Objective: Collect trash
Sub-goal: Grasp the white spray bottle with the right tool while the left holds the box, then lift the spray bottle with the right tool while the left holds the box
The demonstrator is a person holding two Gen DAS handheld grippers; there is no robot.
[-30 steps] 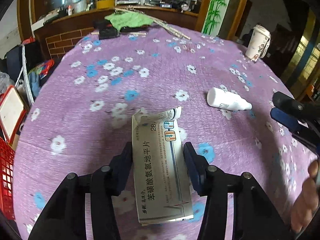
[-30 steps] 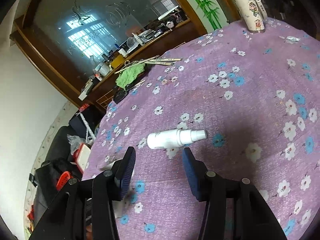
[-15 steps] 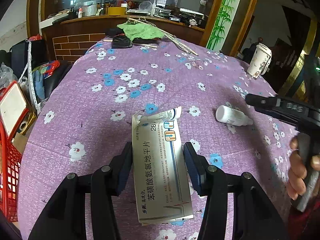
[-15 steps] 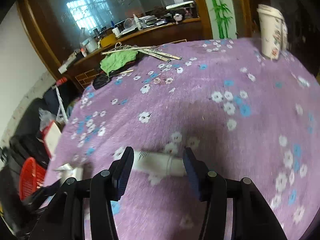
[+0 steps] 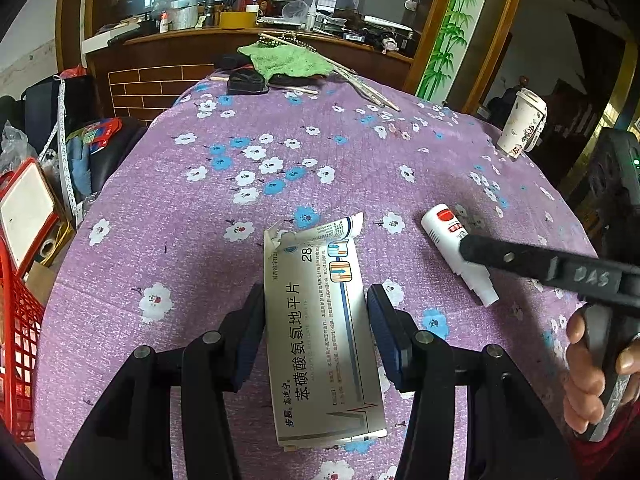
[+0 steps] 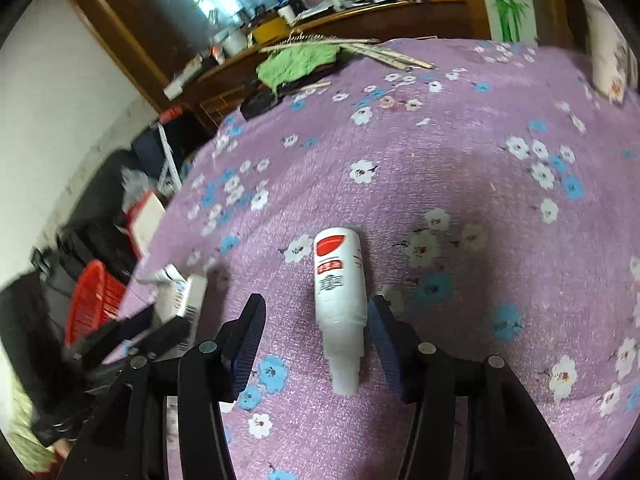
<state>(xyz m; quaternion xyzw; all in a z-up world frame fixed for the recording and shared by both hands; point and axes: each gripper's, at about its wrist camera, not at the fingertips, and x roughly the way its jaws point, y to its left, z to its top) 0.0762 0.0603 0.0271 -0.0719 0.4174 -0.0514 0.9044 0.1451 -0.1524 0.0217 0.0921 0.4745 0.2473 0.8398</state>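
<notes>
- One red basket (image 5: 16,344) stood at the far left, off the table's edge, with a red-framed white board (image 5: 25,210) above it.
- One round table under a purple flowered cloth (image 5: 360,168) carried everything else.
- The left gripper (image 5: 316,332) was closed on one flattened medicine box (image 5: 320,332): a blue pad pressed each long side, and the box lay lengthwise between them, its torn flap pointing away over the cloth.
- In the right wrist view, that same box (image 6: 182,296) showed at the lower left beside the basket (image 6: 90,300), blurred.
- One white spray bottle (image 5: 456,250) with a red label lay on its side on the cloth, to the right of the box and apart from it, nozzle end toward the person.
- The right gripper (image 6: 316,338) was open, with the bottle (image 6: 340,300) lying between its two blue pads; the bottle's neck sat close against the right pad, while a clear gap remained on the left pad's side.
- From the left wrist view, one black finger of the right gripper (image 5: 520,260) crossed over the bottle's neck, and the person's right hand (image 5: 588,364) gripped the handle at the far right edge.
- At the back of the table lay one green cloth (image 5: 286,60) with a bundle of thin sticks (image 5: 360,84) just beside it; I could not count the sticks.
- One patterned paper cup (image 5: 522,124) stood upright at the table's far right rim, well apart from both trash items.
</notes>
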